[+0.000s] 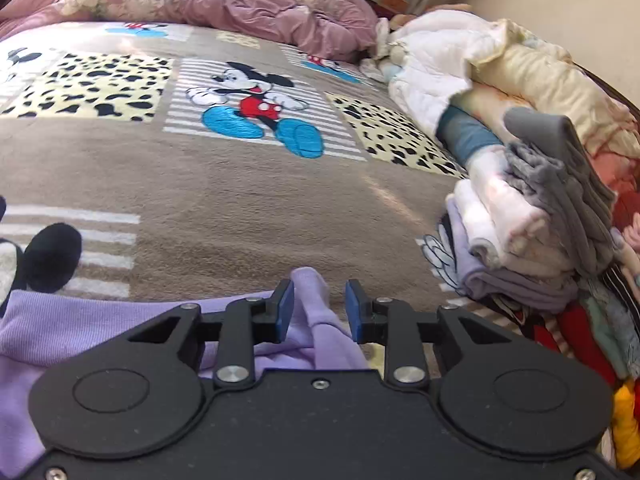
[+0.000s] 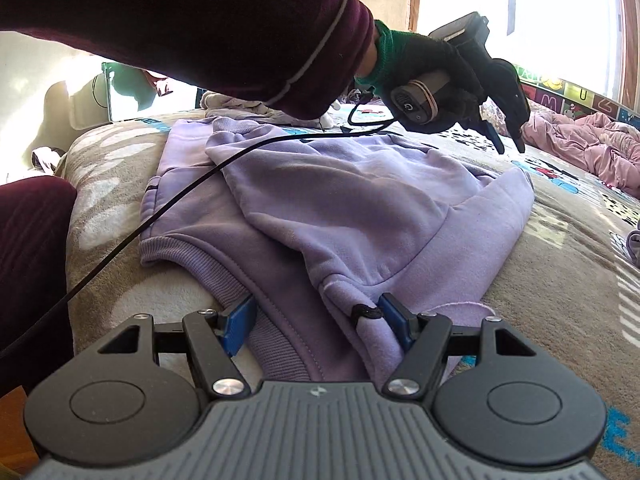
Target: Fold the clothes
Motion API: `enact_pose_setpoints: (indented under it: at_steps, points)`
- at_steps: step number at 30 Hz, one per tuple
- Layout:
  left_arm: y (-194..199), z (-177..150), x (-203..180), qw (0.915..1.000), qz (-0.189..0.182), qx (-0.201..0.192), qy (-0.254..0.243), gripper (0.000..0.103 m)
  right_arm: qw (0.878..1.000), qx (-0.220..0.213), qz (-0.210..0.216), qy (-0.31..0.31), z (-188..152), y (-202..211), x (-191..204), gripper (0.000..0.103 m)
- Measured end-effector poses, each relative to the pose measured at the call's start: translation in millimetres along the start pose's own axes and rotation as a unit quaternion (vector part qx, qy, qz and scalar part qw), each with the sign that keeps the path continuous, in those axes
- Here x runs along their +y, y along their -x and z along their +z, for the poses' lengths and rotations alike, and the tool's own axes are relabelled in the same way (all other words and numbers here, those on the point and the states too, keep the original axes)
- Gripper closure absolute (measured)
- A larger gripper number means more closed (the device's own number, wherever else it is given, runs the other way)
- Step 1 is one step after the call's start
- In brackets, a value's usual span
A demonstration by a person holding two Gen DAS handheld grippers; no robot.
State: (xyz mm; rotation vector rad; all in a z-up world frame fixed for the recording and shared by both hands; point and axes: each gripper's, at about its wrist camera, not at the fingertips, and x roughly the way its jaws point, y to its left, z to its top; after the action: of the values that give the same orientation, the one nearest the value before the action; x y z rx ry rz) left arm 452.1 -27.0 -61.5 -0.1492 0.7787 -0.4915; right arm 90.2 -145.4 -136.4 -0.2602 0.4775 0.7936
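Hoodie point(image 2: 340, 200): a lilac one is being kept spread on the blanket point(image 1: 240, 208), near the blanket's front edge, one half folded over the body; its ribbed hem point(image 2: 224, 268) is being turned toward the right gripper.
Left gripper point(image 1: 320, 308): its blue pads are being held partly apart; a fold of lilac cloth point(image 1: 316, 300) is standing between them, and the right pad is clear of it. In the right wrist view it point(image 2: 506, 134) is being held by a gloved hand point(image 2: 448, 76) above the hoodie's far edge.
Right gripper point(image 2: 316, 320): its jaws are being kept spread wide over the hoodie's near edge; the hem and a seam with a black loop point(image 2: 366, 312) are lying between the pads, which are not being pressed on them.
Stack point(image 1: 532, 224): folded clothes are being kept piled at the blanket's right edge.
Quilt point(image 1: 280, 4): a pink one is being left bunched along the far edge.
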Motion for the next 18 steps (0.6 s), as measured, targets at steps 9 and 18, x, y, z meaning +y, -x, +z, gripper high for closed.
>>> enact_pose_setpoints:
  at_steps: [9, 18]
  points:
    - [-51.0, -40.5, 4.2, 0.9959, 0.077, 0.046, -0.016, 0.082, 1.0, -0.001, 0.003, -0.004, -0.3, 0.4, -2.2, 0.035]
    - [-40.5, -38.2, -12.9, 0.9954, 0.089, 0.022, -0.03, 0.082, 1.0, -0.001, 0.004, -0.004, -0.2, 0.5, -1.6, 0.035]
